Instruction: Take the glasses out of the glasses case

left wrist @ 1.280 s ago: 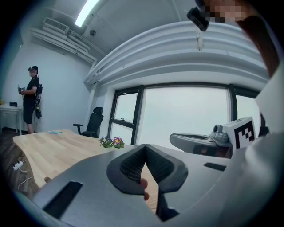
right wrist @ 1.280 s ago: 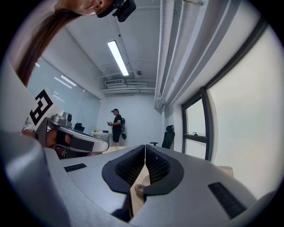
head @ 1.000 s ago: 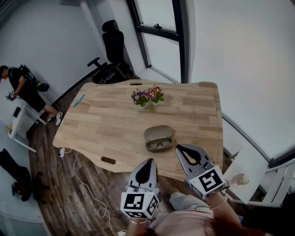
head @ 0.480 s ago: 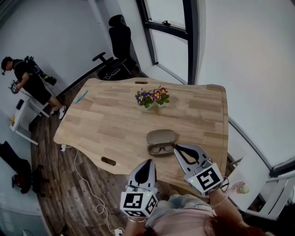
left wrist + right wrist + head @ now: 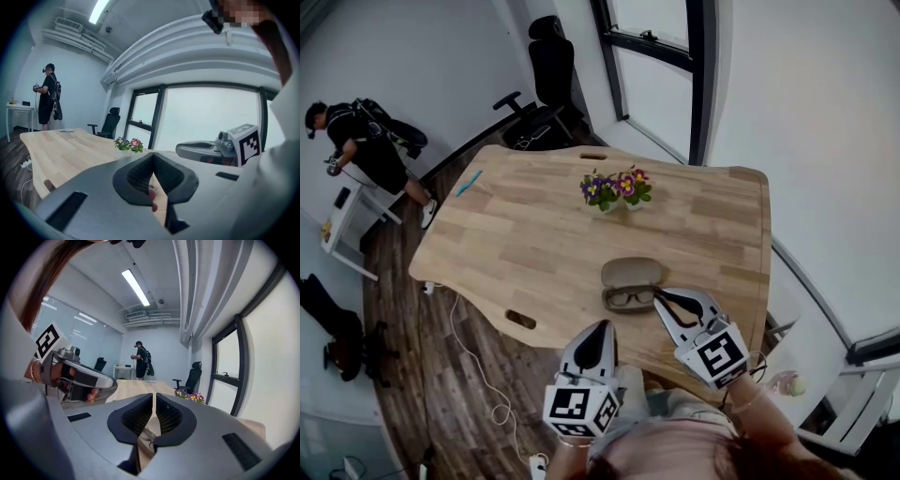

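Table (image 5: 516,234): pale wood, rounded corners, filling the middle of the head view.
Case (image 5: 630,272): tan, oval, lying open toward the table's near right. Its lid is folded back to the far side, and its long axis runs left to right.
Glasses (image 5: 628,298): dark frames lying in the near half of the case. Their long axis runs left to right, along the case, with both lenses side by side.
Right gripper (image 5: 660,296): tip just beside the right end of the case; whether it touches cannot be told. Its fingers are pressed nearly together with only a thin slit between them, and they grasp nothing.
Left gripper (image 5: 602,326): at the near table edge, left of the case and apart from it. Its fingers are clenched together on nothing.
Markings: each gripper carries a cube with black-and-white square patterns, the left cube (image 5: 575,405) and the right cube (image 5: 716,354).
Flowers (image 5: 617,187): a small purple and yellow cluster, far of the case.
Pen (image 5: 468,183): blue, at the far left of the table.
Person (image 5: 358,142): standing at far left, in dark clothing.
Chair (image 5: 546,80): black office chair beyond the table.
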`<state>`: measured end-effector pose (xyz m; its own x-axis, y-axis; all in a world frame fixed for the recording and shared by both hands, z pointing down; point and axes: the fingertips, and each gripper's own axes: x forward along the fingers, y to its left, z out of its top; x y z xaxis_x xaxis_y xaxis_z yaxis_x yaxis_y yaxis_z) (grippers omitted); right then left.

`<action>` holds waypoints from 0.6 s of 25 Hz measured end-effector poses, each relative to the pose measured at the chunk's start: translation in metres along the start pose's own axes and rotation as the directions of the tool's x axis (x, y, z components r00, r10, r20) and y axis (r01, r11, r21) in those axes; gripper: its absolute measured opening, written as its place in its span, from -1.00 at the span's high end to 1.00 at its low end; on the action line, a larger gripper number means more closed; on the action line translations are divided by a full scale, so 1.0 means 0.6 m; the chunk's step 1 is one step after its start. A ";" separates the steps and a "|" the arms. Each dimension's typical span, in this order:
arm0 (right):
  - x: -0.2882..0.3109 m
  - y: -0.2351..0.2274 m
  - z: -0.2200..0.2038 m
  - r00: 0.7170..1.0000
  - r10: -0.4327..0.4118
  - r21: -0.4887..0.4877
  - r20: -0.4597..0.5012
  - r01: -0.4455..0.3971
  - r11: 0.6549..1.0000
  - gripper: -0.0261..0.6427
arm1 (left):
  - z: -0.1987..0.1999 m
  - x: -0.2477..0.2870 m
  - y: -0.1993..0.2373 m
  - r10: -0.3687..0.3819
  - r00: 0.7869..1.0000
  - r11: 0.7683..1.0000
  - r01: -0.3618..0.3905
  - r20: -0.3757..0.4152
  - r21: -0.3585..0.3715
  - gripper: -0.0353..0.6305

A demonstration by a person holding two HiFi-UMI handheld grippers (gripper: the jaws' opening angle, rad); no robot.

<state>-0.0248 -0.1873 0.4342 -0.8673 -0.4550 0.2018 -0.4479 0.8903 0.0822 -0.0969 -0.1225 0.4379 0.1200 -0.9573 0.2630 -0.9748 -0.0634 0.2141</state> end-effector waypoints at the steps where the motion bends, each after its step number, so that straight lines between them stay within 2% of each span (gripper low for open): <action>1: 0.004 0.000 -0.004 1.000 0.004 -0.004 -0.006 -0.004 1.000 0.92 | -0.001 0.001 0.003 0.000 1.000 1.000 0.000 -0.001 0.001 0.89; 15: 0.073 -0.001 -0.051 0.995 0.046 -0.038 -0.093 -0.050 0.998 0.91 | -0.010 0.039 0.049 -0.022 0.999 1.000 0.023 -0.029 0.009 0.89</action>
<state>-0.0557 -0.2070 0.4728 -0.8633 -0.4095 0.2950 -0.3954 0.9120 0.1089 -0.1218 -0.1449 0.4561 0.1473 -0.9469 0.2856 -0.9734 -0.0876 0.2116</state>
